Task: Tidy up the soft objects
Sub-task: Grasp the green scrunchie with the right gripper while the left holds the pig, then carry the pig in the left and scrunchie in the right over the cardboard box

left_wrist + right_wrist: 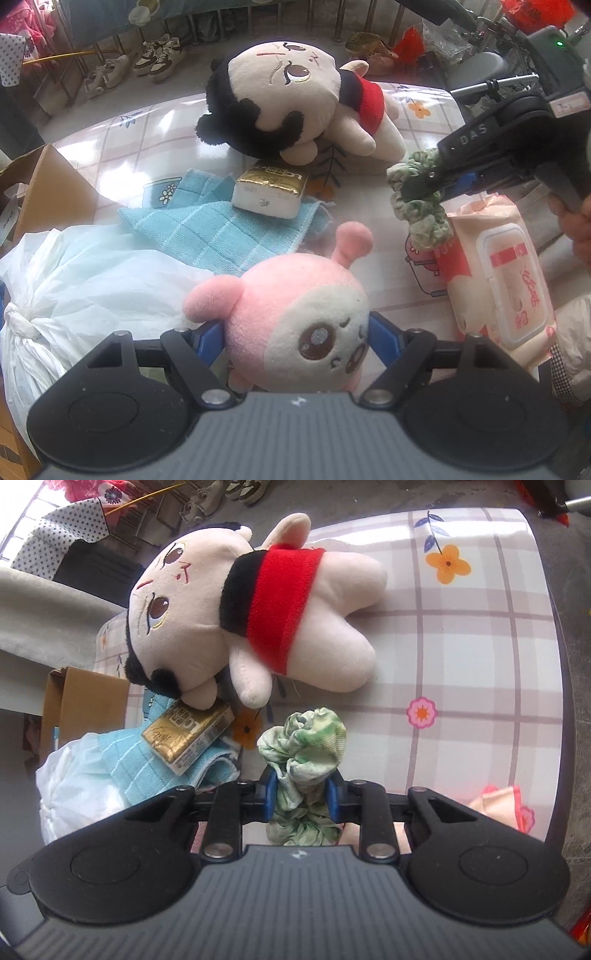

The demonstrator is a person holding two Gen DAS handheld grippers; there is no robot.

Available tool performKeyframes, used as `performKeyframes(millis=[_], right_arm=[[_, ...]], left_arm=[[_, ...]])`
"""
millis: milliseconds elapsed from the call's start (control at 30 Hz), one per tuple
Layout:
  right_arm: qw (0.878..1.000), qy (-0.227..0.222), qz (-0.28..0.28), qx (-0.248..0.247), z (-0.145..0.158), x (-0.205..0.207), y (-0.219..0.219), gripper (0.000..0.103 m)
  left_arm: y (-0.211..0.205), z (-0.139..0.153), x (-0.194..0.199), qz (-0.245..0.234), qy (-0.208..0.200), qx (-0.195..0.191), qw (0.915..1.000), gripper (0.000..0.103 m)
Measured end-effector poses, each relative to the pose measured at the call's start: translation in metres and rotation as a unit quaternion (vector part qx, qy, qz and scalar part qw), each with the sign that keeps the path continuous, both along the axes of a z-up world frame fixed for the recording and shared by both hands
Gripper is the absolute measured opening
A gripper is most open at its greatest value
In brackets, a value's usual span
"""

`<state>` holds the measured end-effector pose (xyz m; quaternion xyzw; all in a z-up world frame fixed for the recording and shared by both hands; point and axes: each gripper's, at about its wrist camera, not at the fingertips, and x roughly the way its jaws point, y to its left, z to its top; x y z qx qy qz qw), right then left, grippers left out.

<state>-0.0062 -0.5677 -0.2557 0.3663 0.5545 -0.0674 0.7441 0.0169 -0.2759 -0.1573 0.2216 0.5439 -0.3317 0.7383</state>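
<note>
My left gripper is shut on a pink and white plush toy, its blue pads pressing both sides of the head. To the right, my right gripper is shut on a green and white scrunchie, which bunches out above and below the pads. A big doll with black hair and a red top lies on its side further back on the table. A light blue towel lies between the toys, with a gold-wrapped tissue pack on it.
The table wears a checked cloth with flowers. A pack of wet wipes lies at the right. A tied white plastic bag and a cardboard box stand at the left. Shoes sit on the floor beyond.
</note>
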Motion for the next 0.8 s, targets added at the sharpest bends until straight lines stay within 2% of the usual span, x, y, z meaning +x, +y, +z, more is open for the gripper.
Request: performKeyframes(millis=[233,433,633,800], right_arm=[[0.996,0.008,-0.038,0.085,0.017,-0.058,0.006,0.024],[0.991,0.003,-0.067,0.113,0.035,-0.079,0.035,0.024],[0.99,-0.024,-0.089,0.11,0.067,-0.046,0.06,0.025],[0.988,-0.057,-0.093,0.111,0.105,-0.012,0.083,0.025]], left_arm=[[-0.012,0.009,-0.009,-0.018,0.008,-0.031,0.9993,0.08],[-0.013,0.034,-0.001,-0.018,0.009,-0.07,0.9973,0.08],[0.017,0.072,0.033,0.018,0.003,-0.105,0.9943,0.08],[0.059,0.105,0.073,0.048,-0.013,-0.123,0.9912,0.08]])
